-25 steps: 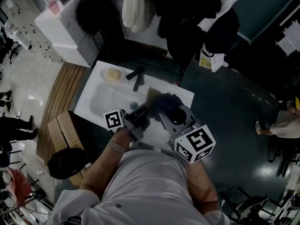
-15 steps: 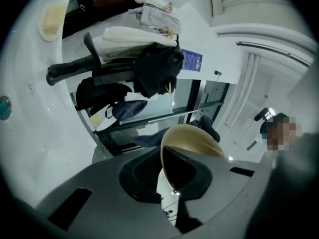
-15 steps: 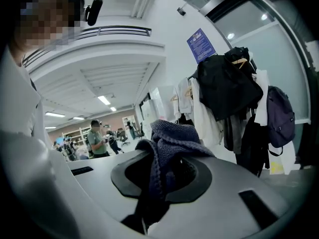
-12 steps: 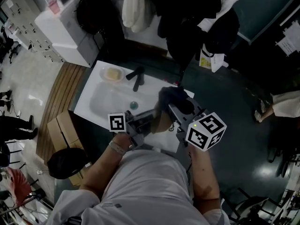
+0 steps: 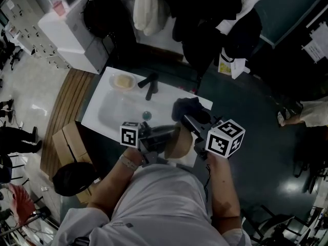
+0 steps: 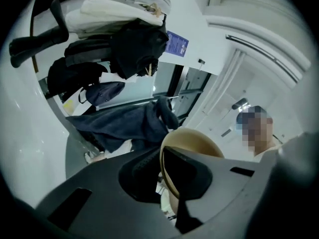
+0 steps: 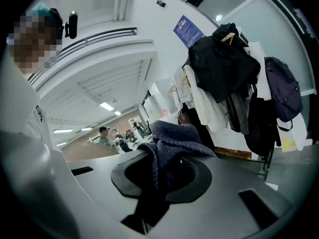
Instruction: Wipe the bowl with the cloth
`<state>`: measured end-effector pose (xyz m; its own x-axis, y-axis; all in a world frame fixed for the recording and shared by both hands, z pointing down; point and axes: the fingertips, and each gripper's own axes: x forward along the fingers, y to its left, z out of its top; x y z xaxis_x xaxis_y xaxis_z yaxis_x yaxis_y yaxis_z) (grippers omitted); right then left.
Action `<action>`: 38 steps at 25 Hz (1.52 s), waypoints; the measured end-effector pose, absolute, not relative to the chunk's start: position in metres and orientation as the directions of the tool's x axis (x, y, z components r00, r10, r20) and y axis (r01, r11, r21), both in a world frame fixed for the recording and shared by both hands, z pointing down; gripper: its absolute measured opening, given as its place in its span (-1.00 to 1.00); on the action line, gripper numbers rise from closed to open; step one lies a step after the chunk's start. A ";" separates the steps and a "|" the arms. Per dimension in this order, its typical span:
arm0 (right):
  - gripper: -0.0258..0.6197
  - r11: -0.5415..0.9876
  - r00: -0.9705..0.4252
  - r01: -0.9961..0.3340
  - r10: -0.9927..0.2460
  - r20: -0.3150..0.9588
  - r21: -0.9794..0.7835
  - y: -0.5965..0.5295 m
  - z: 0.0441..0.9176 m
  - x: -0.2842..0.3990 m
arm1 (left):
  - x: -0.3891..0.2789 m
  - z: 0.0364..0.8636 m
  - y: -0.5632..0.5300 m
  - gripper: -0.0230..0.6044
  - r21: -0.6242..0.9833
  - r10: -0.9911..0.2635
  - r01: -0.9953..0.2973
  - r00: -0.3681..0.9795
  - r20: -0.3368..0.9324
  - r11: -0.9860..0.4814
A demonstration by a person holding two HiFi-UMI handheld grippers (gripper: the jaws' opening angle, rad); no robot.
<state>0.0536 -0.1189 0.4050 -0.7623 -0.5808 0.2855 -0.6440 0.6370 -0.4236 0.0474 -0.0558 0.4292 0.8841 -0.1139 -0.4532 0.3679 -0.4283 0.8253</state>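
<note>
In the head view my left gripper [image 5: 165, 135] is shut on the rim of a tan bowl [image 5: 180, 143], held tilted over the sink's near edge. My right gripper [image 5: 187, 120] is shut on a dark blue knitted cloth [image 5: 188, 108], which hangs just beyond the bowl. In the left gripper view the bowl's rim [image 6: 192, 142] sits clamped between the jaws of the left gripper [image 6: 167, 180], with the cloth [image 6: 124, 126] behind it. In the right gripper view the cloth [image 7: 172, 139] bulges out of the shut right gripper [image 7: 158, 179].
A white sink [image 5: 110, 111] lies in front of me, with a black faucet [image 5: 149, 85] and a soap dish [image 5: 123, 81] at its back. Coats and bags [image 5: 154, 4] hang beyond it. A black bin [image 5: 72, 178] and cardboard boxes [image 5: 69, 142] stand at my left.
The cloth has come off the bowl and moved right with the right gripper. The left gripper has drawn the bowl nearer to me and tipped it.
</note>
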 end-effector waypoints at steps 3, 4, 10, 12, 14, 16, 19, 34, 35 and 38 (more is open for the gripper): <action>-0.68 0.684 -0.792 -0.610 -0.512 0.332 -0.401 -0.109 0.421 0.041 | 0.037 0.408 -0.063 -0.86 0.781 -0.144 0.491 0.804 -0.577 -0.386; -0.68 0.693 -0.798 -0.602 -0.502 0.334 -0.397 -0.106 0.425 0.037 | 0.033 0.403 -0.068 -0.86 0.771 -0.164 0.517 0.781 -0.603 -0.372; -0.69 0.721 -0.806 -0.592 -0.525 0.273 -0.360 -0.099 0.430 0.034 | 0.017 0.413 -0.090 -0.86 0.805 -0.296 0.505 0.754 -0.587 -0.310; -0.68 0.748 -0.800 -0.596 -0.525 0.289 -0.291 -0.094 0.432 0.031 | 0.013 0.419 -0.095 -0.86 0.814 -0.330 0.498 0.747 -0.578 -0.299; -0.68 0.771 -0.787 -0.601 -0.526 0.323 -0.209 -0.090 0.436 0.027 | 0.012 0.422 -0.098 -0.86 0.822 -0.350 0.486 0.745 -0.568 -0.299; -0.68 0.781 -0.775 -0.604 -0.530 0.344 -0.159 -0.087 0.438 0.025 | 0.010 0.425 -0.101 -0.86 0.830 -0.369 0.473 0.744 -0.556 -0.297; -0.68 0.788 -0.769 -0.603 -0.531 0.356 -0.125 -0.083 0.438 0.023 | 0.007 0.428 -0.104 -0.86 0.836 -0.399 0.461 0.736 -0.548 -0.298; -0.68 0.895 -0.825 -0.440 -0.371 0.426 -0.071 -0.034 0.432 -0.024 | -0.015 0.444 -0.130 -0.86 0.883 -0.567 0.368 0.676 -0.470 -0.293; -0.68 0.899 -0.829 -0.433 -0.367 0.422 -0.069 -0.032 0.429 -0.025 | -0.016 0.446 -0.131 -0.86 0.886 -0.575 0.364 0.675 -0.463 -0.286; -0.68 0.905 -0.842 -0.421 -0.367 0.394 -0.057 -0.029 0.413 -0.028 | -0.018 0.452 -0.134 -0.86 0.897 -0.585 0.350 0.680 -0.441 -0.270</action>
